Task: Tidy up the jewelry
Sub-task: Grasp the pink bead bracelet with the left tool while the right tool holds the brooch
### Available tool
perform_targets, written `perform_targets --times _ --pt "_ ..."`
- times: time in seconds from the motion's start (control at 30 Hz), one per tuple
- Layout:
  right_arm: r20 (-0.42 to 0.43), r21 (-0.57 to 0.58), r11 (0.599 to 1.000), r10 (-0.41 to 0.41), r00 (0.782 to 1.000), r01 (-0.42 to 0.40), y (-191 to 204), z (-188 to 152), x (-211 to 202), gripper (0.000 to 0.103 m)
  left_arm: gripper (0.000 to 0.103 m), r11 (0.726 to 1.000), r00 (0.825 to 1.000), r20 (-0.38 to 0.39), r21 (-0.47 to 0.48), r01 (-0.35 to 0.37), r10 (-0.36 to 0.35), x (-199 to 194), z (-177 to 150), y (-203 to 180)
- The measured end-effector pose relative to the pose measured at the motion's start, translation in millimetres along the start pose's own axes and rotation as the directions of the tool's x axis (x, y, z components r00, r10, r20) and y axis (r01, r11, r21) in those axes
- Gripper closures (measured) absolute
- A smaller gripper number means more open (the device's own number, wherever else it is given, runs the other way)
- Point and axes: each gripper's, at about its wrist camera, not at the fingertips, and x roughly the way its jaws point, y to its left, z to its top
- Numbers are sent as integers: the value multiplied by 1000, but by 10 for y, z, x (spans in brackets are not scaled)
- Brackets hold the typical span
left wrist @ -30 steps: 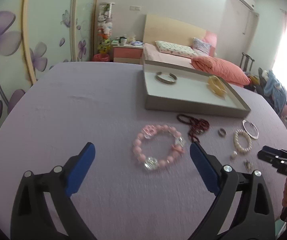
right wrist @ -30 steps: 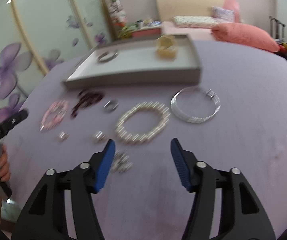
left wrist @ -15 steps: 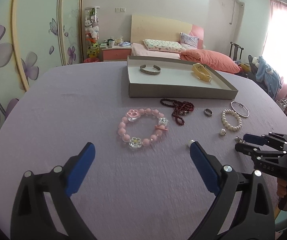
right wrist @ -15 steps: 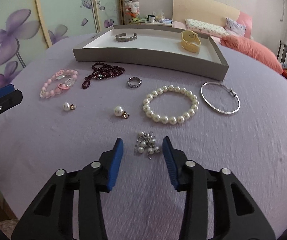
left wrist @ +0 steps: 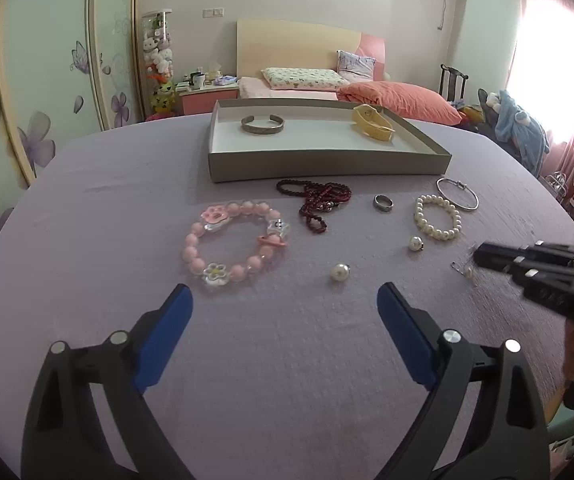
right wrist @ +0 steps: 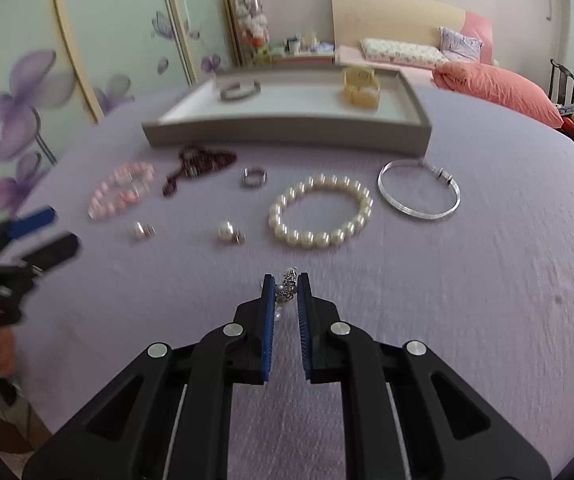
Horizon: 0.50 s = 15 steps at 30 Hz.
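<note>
My right gripper (right wrist: 286, 285) is shut on a small pearl-and-silver cluster piece (right wrist: 287, 286) just above the purple cloth. It shows from the side in the left wrist view (left wrist: 481, 258). My left gripper (left wrist: 285, 300) is open and empty, low over the cloth, just short of a pink bead bracelet (left wrist: 235, 240) and a loose pearl earring (left wrist: 340, 272). A grey tray (left wrist: 327, 162) behind holds a silver cuff (left wrist: 263, 125) and a yellow band (left wrist: 371, 123). On the cloth lie a dark red bead string (left wrist: 319, 200), a ring (left wrist: 383, 203), a white pearl bracelet (right wrist: 321, 216), a thin silver bangle (right wrist: 419, 192) and a second pearl earring (left wrist: 415, 244).
The jewelry lies on a round table with a purple cloth (left wrist: 127, 184). A bed with pink pillows (left wrist: 399, 98) and a nightstand stand behind it. A flowered wardrobe door (left wrist: 27, 80) is on the left. A window with pink curtains is on the right.
My right gripper has closed from half open onto the pearl cluster piece. My left gripper has stayed open, and its view has drawn a little nearer the jewelry.
</note>
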Motion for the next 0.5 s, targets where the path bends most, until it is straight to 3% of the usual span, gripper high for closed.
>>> perform_targets --times 0.23,0.37,0.5 --pt "72 27 996 81 994 -83 -17 171 -197 91 16 998 998 -8 -32 -63 62 134 145 138" --pt "87 23 995 98 991 -101 10 237 -202 91 28 992 994 -19 -67 -107 105 259 269 348" --pt "83 26 993 115 990 -117 12 261 -166 91 43 987 987 -77 -67 -145 140 475 341 564"
